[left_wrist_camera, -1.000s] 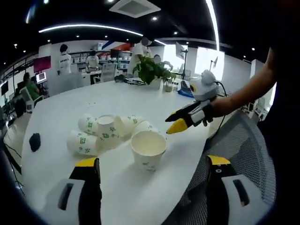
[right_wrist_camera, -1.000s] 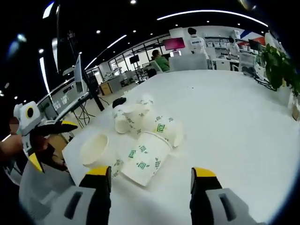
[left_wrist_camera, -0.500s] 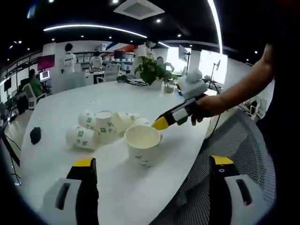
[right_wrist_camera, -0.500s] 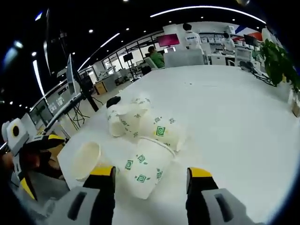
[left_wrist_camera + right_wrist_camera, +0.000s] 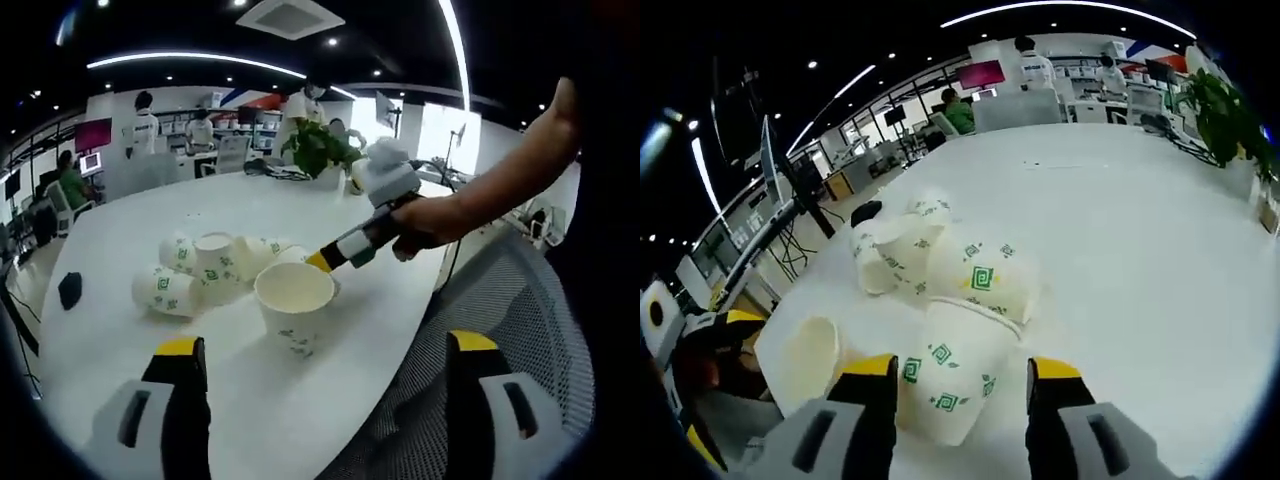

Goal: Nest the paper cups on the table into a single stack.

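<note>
Several white paper cups with green marks lie on their sides in a cluster (image 5: 200, 272) on the white table (image 5: 150, 210). One cup (image 5: 293, 302) stands upright at the near edge of the cluster. My left gripper (image 5: 325, 345) hangs open, short of that upright cup. The right gripper (image 5: 338, 252), held by a hand, reaches in from the right to the lying cups behind it. In the right gripper view, my right gripper (image 5: 962, 368) is open with a jaw on each side of the nearest lying cup (image 5: 958, 372). The upright cup (image 5: 805, 355) and the left gripper (image 5: 718, 382) are at the left.
A small black object (image 5: 70, 290) lies on the table to the left of the cups. A potted plant (image 5: 318, 150) stands at the far end. A grey mesh chair (image 5: 490, 300) is against the near table edge. People sit and stand at desks in the background.
The right gripper has moved forward and down onto the cup cluster; its jaws now flank the nearest lying cup and stand slightly closer together. The left gripper has barely moved.
</note>
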